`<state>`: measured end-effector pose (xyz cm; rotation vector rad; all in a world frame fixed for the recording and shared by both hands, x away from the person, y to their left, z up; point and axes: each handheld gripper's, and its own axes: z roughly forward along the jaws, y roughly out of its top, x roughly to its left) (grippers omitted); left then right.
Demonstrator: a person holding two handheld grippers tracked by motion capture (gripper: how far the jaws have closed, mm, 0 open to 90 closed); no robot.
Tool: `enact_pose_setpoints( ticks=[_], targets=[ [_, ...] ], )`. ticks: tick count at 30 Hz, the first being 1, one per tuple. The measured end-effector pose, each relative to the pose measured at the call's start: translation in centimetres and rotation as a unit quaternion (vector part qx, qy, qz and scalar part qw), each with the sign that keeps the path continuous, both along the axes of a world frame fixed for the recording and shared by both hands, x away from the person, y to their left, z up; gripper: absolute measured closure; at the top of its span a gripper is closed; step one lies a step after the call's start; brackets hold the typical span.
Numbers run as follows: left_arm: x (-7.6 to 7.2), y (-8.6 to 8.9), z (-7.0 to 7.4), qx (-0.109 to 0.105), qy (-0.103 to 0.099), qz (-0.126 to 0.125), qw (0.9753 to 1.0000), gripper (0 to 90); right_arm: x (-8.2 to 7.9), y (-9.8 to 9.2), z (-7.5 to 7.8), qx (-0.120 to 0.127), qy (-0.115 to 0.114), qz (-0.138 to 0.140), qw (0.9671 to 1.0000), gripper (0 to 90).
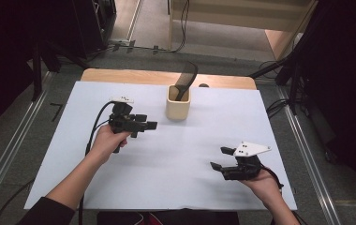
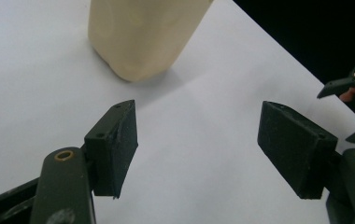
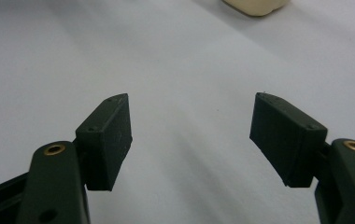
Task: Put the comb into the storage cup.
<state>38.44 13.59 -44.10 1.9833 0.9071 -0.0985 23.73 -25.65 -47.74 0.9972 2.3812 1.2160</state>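
Observation:
A cream holder cup [image 1: 178, 107] stands near the far middle of the white table sheet [image 1: 176, 150], with a black spatula-like utensil [image 1: 185, 79] leaning out of it. My left gripper [image 1: 147, 121] hovers to the cup's left, held in a hand, its jaws open and empty. In the left gripper view the cup [image 2: 140, 35] rises just beyond the open gripper [image 2: 199, 140]. My right gripper [image 1: 220, 158] sits low at the near right, open with nothing between its pads. The right gripper view has the open gripper [image 3: 192, 135] over bare sheet, the cup's base [image 3: 256, 6] at the top edge.
A strip of wooden tabletop [image 1: 134, 76] lies beyond the sheet. Black stands and cables [image 1: 288, 79] flank the table on the floor. The other gripper [image 2: 353, 88] appears at the right edge of the left gripper view.

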Motion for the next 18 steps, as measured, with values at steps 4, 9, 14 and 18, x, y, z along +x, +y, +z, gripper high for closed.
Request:
enact_pose_setpoints(
  ticks=[4, 9, 14, 18],
  targets=[
    [-0.8, 0.2, -0.1, 0.002, -0.001, -0.008, 1.0000, 29.7, 0.0, -0.1, 0.0, -0.001, 0.002, -0.005, 1.0000, 27.4],
    [-2.1, 0.1, -0.1, 0.017, -0.004, -0.020, 0.9996, 29.7, 0.1, -0.1, 0.0, 0.001, 0.003, -0.003, 1.0000, 27.4],
    [-3.3, 0.4, 0.1, 0.019, -0.008, -0.033, 0.9992, 29.7, 0.1, 0.0, 0.0, 0.002, 0.002, -0.001, 1.0000, 27.4],
    [-4.0, 0.6, 0.1, 0.024, -0.015, -0.036, 0.9990, 29.6, 0.1, 0.0, 0.0, 0.003, 0.002, -0.001, 1.0000, 27.4]
  ],
)
